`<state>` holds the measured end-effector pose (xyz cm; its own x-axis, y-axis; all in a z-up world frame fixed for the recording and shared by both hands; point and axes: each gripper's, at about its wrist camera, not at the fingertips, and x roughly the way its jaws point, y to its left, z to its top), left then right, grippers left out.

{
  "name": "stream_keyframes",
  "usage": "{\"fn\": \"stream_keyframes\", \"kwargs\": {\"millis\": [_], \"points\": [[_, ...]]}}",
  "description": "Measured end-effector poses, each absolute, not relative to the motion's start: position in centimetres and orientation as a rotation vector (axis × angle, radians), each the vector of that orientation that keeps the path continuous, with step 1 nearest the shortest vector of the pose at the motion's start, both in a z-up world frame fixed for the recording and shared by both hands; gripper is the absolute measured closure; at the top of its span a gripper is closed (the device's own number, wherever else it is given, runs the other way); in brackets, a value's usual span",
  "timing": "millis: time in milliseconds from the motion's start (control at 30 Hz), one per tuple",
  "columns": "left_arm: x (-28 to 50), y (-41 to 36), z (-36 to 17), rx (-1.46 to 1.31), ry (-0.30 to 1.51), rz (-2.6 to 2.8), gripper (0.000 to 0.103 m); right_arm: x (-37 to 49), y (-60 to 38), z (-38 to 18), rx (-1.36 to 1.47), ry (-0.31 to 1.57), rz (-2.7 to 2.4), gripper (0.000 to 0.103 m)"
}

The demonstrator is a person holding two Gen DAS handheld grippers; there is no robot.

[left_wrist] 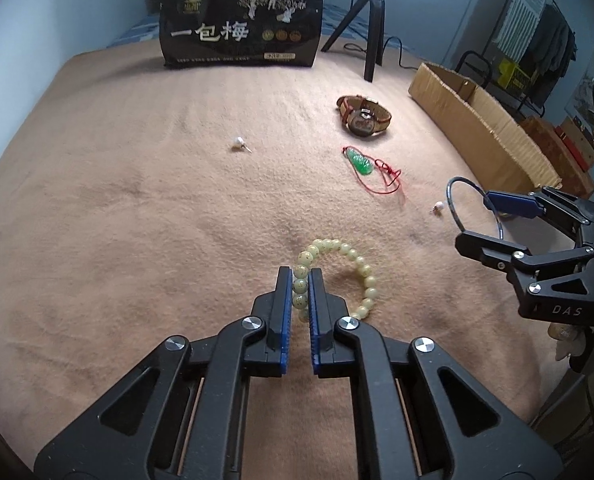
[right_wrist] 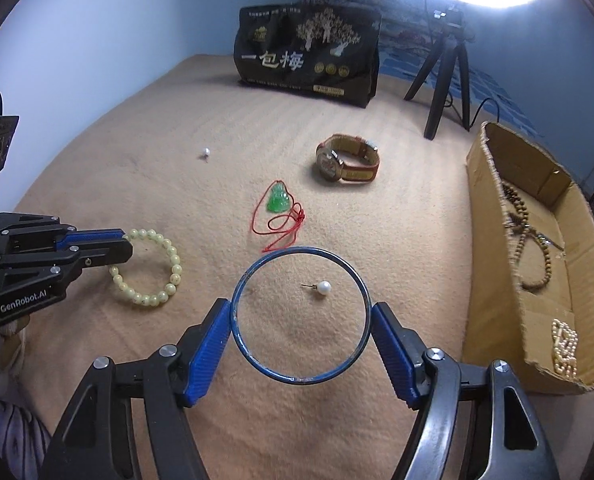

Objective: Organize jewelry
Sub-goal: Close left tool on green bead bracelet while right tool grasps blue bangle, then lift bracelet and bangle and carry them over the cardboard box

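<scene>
My left gripper (left_wrist: 300, 276) is shut on a pale green bead bracelet (left_wrist: 349, 256) that lies on the tan blanket; it also shows in the right wrist view (right_wrist: 165, 280). My right gripper (right_wrist: 301, 314) is shut on a blue bangle (right_wrist: 257, 268), holding it across its width just above the blanket; the bangle also shows in the left wrist view (left_wrist: 455, 192). A pearl earring (right_wrist: 323, 287) lies seen through the bangle. A green pendant on a red cord (right_wrist: 277, 199), a wristwatch (right_wrist: 347, 159) and a second pearl earring (right_wrist: 205, 153) lie farther out.
A cardboard box (right_wrist: 493, 240) at the right holds brown prayer beads (right_wrist: 537, 256) and a pearl bracelet (right_wrist: 565, 344). A black printed bag (right_wrist: 307, 54) and a tripod (right_wrist: 443, 80) stand at the back. A blue wall runs along the left.
</scene>
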<state>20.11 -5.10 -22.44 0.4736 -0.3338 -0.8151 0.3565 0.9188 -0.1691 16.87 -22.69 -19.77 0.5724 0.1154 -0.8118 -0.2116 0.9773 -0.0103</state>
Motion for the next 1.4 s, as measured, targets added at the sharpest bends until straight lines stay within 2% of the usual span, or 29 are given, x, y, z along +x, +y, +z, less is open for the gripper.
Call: {"fn": "stream_keyframes", "kwargs": {"millis": [667, 1400], "points": [[18.1, -6.3, -17.5, 0.016, 0.905, -0.443, 0.097, 12.5, -26.2, -14.9, -0.095, 0.843, 0.139, 0.031], [19.2, -15.7, -13.0, 0.009, 0.819, -0.589, 0.097, 11.0, -36.8, -12.3, -0.024, 0.792, -0.018, 0.031]]}}
